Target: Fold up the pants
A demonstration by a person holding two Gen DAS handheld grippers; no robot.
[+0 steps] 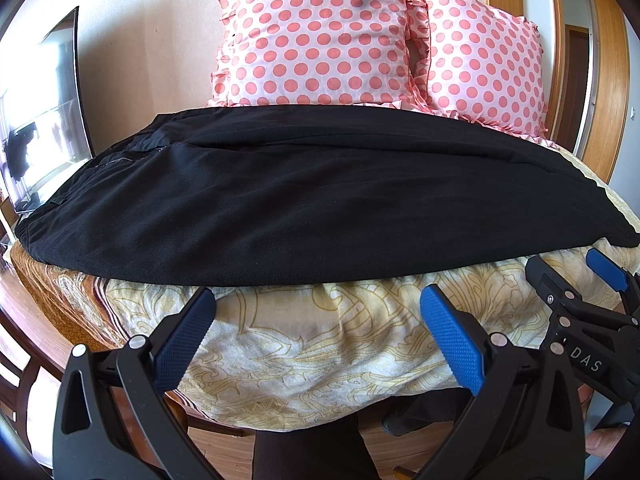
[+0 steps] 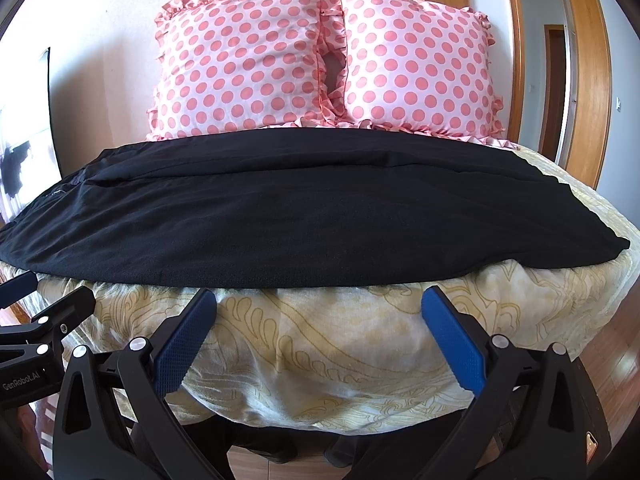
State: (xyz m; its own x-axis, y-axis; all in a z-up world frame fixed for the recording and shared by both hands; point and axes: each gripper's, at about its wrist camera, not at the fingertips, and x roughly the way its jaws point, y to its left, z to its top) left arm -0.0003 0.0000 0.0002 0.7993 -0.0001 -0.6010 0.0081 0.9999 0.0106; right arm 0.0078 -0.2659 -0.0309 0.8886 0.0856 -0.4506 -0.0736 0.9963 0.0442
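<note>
Black pants [image 1: 304,196] lie flat across the bed, waistband to the left and leg ends to the right; they show in the right wrist view [image 2: 288,212] too. My left gripper [image 1: 316,300] is open and empty, just short of the pants' near edge, above the bedcover. My right gripper [image 2: 318,300] is open and empty at the same near edge, further right. The right gripper also shows at the right of the left wrist view [image 1: 576,280], and the left gripper at the left of the right wrist view [image 2: 44,300].
Two pink polka-dot pillows [image 1: 320,36] [image 2: 416,68] stand against the wall behind the pants. A cream patterned bedcover [image 1: 320,340] drapes over the bed's front edge. A television [image 1: 44,120] stands left of the bed; a wooden door frame [image 2: 588,80] is at right.
</note>
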